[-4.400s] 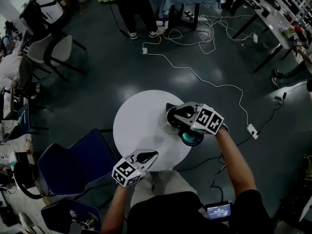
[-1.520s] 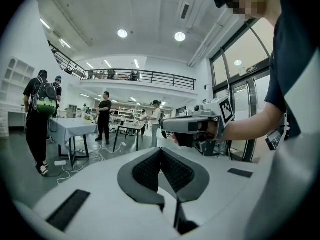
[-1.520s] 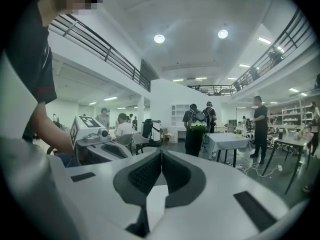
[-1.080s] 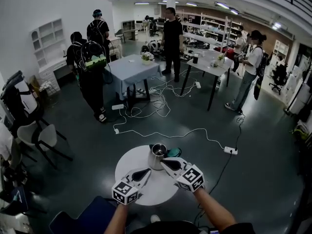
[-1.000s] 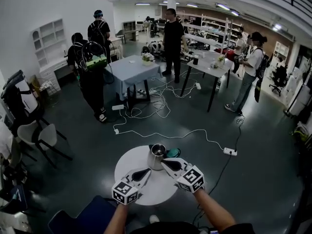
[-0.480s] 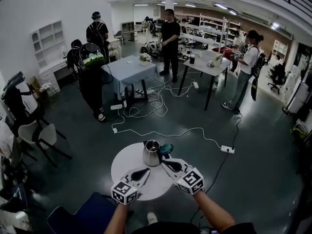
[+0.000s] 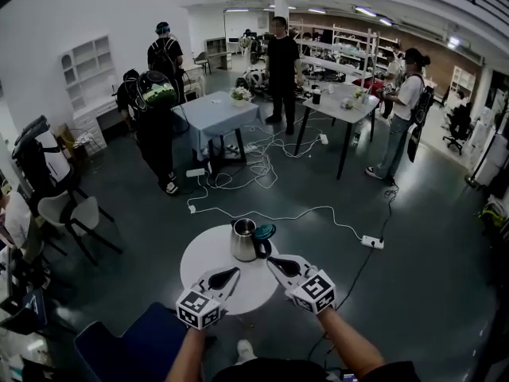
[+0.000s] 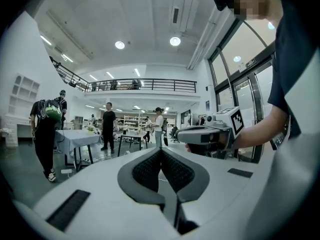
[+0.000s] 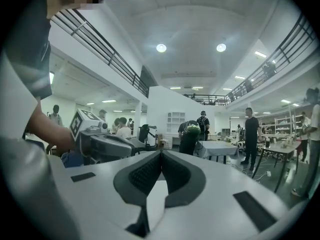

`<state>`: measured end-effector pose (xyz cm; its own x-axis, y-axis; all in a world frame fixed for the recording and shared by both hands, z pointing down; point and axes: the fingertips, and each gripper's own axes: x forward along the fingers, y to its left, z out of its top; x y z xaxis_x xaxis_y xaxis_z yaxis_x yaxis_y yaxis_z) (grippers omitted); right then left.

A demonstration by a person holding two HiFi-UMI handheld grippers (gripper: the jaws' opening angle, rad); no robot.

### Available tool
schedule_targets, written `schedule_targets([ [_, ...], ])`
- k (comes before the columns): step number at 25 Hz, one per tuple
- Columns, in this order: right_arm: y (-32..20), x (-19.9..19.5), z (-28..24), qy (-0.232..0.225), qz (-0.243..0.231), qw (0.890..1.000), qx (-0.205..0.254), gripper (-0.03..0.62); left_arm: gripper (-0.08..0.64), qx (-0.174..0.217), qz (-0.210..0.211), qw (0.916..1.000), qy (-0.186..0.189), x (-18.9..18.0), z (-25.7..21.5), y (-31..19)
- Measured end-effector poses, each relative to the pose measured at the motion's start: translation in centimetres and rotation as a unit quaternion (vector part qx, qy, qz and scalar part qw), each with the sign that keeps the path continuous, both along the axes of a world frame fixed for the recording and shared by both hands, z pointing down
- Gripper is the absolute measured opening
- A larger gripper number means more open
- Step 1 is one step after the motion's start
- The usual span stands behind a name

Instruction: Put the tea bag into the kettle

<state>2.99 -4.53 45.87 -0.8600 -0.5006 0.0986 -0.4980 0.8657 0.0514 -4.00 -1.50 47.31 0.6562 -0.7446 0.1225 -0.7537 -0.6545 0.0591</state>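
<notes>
A steel kettle (image 7: 242,241) stands open at the far side of the round white table (image 7: 205,259), with a teal lid (image 7: 265,231) lying just beside it on the right. No tea bag shows in any view. My left gripper (image 7: 231,274) hovers over the table's near part, its jaws shut with nothing between them (image 8: 161,152). To the right of it, my right gripper (image 7: 275,263) is held level, short of the kettle, jaws shut and empty (image 9: 161,154). Each gripper view shows the other gripper beside it.
A dark blue chair (image 7: 119,344) sits at the near left of the table. Cables and a power strip (image 7: 372,242) lie on the dark floor beyond. Several people stand round tables (image 7: 219,108) further back; a grey chair (image 7: 71,213) is at left.
Both grippers have drawn back from the kettle toward me, staying shut. The kettle and lid now sit further ahead of the fingertips. Much earlier the right gripper was over the kettle.
</notes>
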Motion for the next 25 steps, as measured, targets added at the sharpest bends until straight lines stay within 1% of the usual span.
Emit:
schedule_targets([
  [15,9.0,5.9,-2.2,-0.023,-0.017,0.999,0.019,0.02,0.016,0.013,-0.024,0.9995,-0.013,6.0,-1.2,9.5],
  [25,10.7,9.3,-1.6,-0.035,-0.01,0.999,0.01,0.019,0.017,0.009,-0.022,0.9995,-0.021,8.9,-0.6,11.9],
])
